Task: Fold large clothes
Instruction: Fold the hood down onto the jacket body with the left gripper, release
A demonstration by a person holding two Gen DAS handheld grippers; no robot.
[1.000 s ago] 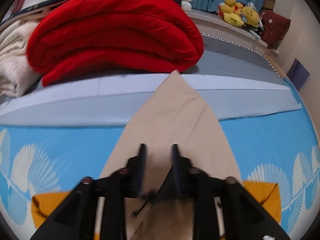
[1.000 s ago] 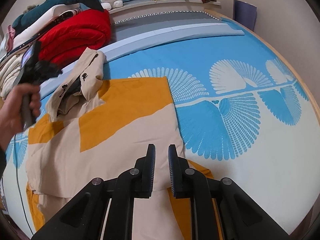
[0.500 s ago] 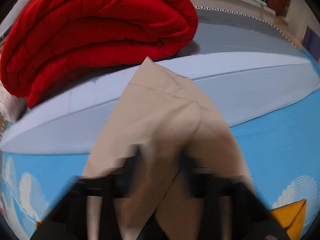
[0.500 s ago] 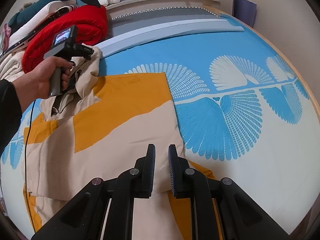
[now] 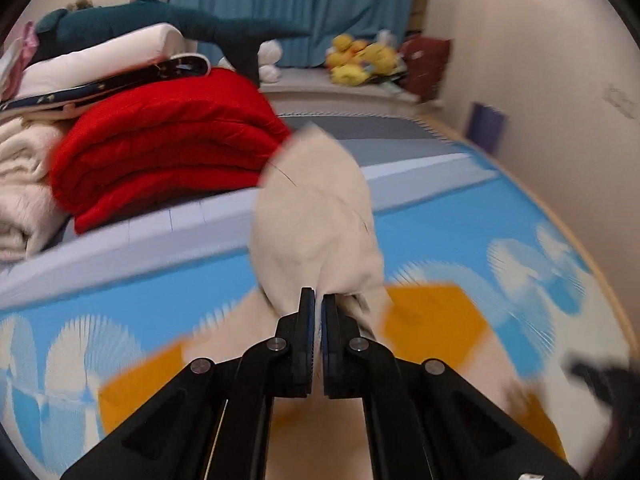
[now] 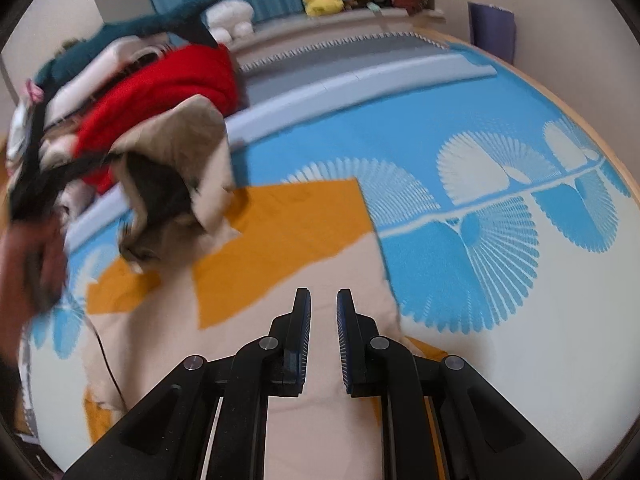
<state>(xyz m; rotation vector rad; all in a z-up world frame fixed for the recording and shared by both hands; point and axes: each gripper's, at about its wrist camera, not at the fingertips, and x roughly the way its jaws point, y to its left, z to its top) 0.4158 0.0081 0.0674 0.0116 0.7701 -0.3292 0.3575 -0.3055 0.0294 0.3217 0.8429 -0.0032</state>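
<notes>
On your far left, your hand (image 6: 30, 264) grips the left gripper (image 5: 319, 300), whose black jaws are pressed together on a fold of the beige and mustard-orange cloth garment (image 6: 280, 240). The pinched part, a beige sleeve-like end (image 5: 316, 216), stands lifted off the bed, bunched and rounded above the fingertips, with a thin dark seam line across it. From the right wrist view the same raised piece (image 6: 176, 168) hangs curled over itself, its shadowed inner side showing dark; it is blurred, so finer detail cannot be told.

Behind it sits the folded red quilted blanket (image 5: 160, 148), stacked against cream and white bedding (image 5: 24, 184).

The rest of the garment lies flat on the blue bed sheet with white fan-shaped prints (image 6: 480, 208), in the near left half of the bed. Its beige panels alternate with angular orange blocks, and its right edge runs straight beside the blue print.

Your right gripper (image 6: 323, 308) hovers over the garment's near beige panel, its jaws spread a little apart with nothing between them.
</notes>
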